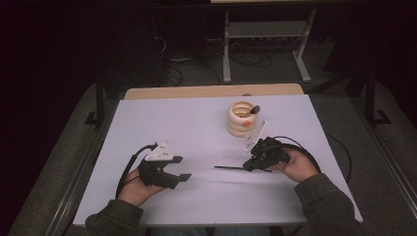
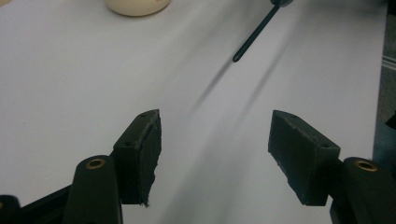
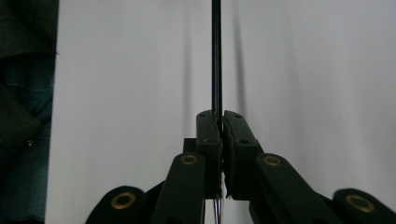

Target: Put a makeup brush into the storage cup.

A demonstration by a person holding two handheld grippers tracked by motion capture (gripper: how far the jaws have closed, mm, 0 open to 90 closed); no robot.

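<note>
Black rod [image 3: 216,56] runs past frame top from right tongs [image 3: 220,122].

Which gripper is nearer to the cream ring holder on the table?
Right. The right gripper sits just below the ring holder, holding a thin black stick; the left gripper is farther away, toward the table's left.

Left gripper [image 1: 181,167]: black, grey three-cornered plate at 12 o'clock, black cable trailing. Right gripper [image 1: 247,166]: black, looped cable. Olive sleeves; brass-ringed jaw pivots.
</note>
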